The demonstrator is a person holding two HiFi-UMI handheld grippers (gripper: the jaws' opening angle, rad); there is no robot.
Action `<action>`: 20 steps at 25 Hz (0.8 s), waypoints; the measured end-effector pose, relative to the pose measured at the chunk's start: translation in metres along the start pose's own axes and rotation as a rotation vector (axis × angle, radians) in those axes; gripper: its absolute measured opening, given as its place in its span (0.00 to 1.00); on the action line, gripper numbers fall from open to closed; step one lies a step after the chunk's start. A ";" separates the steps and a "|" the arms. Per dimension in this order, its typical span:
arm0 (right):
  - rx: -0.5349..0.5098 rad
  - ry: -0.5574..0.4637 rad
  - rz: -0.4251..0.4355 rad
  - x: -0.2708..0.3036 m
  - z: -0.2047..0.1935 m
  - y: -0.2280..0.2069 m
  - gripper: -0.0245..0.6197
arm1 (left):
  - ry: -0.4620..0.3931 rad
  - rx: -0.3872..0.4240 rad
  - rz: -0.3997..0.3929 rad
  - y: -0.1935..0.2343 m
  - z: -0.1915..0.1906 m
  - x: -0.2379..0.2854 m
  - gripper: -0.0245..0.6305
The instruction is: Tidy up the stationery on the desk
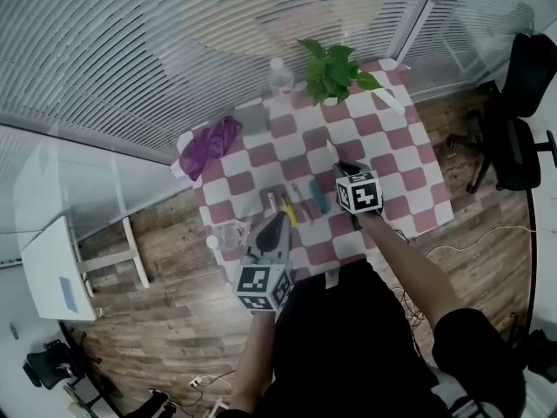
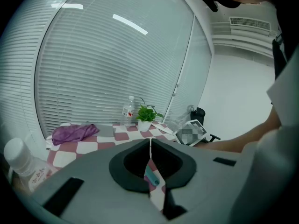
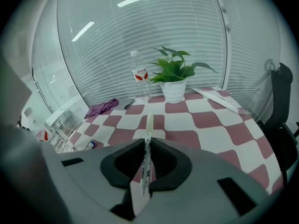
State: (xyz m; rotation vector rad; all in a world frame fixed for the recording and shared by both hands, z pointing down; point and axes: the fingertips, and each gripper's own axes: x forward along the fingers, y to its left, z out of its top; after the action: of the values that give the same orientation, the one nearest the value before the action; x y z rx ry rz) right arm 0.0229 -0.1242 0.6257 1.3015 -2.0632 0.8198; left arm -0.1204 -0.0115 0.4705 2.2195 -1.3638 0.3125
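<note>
Nearest us, we are holding the left gripper (image 2: 150,146), jaws together and empty, beside a gray tray (image 1: 278,188) carrying teal (image 1: 318,198) and yellow (image 1: 287,212) pens. The right gripper (image 3: 147,143) is pinching a white pen (image 3: 144,168) above the checkered table (image 3: 205,139).

Nothing here can be read with certainty. The pen (image 3: 143,169) you grip has black print along its barrel, too small and skewed to make out. The water bottle (image 3: 140,74) wears a red-and-white label, and the white-capped bottle (image 2: 25,164) shows faint reddish print, both illegible.
</note>
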 end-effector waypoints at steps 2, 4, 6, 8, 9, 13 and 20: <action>0.009 0.019 0.007 -0.008 -0.018 0.008 0.13 | -0.006 0.000 -0.003 0.000 0.001 -0.005 0.10; 0.019 0.043 0.013 -0.012 -0.035 0.016 0.13 | -0.015 -0.002 -0.004 -0.001 0.002 -0.010 0.10; 0.021 0.070 0.013 -0.012 -0.052 0.022 0.13 | -0.018 -0.003 -0.004 -0.002 0.000 -0.014 0.10; 0.018 0.098 0.006 -0.012 -0.068 0.026 0.13 | -0.017 -0.004 -0.003 -0.004 -0.003 -0.018 0.10; 0.018 0.108 0.002 -0.011 -0.074 0.027 0.13 | -0.017 -0.004 -0.002 -0.004 -0.004 -0.019 0.10; 0.022 0.131 -0.009 -0.005 -0.089 0.027 0.13 | -0.014 -0.011 0.012 -0.004 -0.009 -0.023 0.10; 0.021 0.154 -0.017 0.001 -0.097 0.023 0.13 | -0.006 0.003 0.058 -0.004 -0.012 -0.029 0.10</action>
State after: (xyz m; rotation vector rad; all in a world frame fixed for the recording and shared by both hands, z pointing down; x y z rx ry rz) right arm 0.0143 -0.0454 0.6856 1.2252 -1.9255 0.9067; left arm -0.1295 0.0187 0.4659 2.1882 -1.4339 0.3288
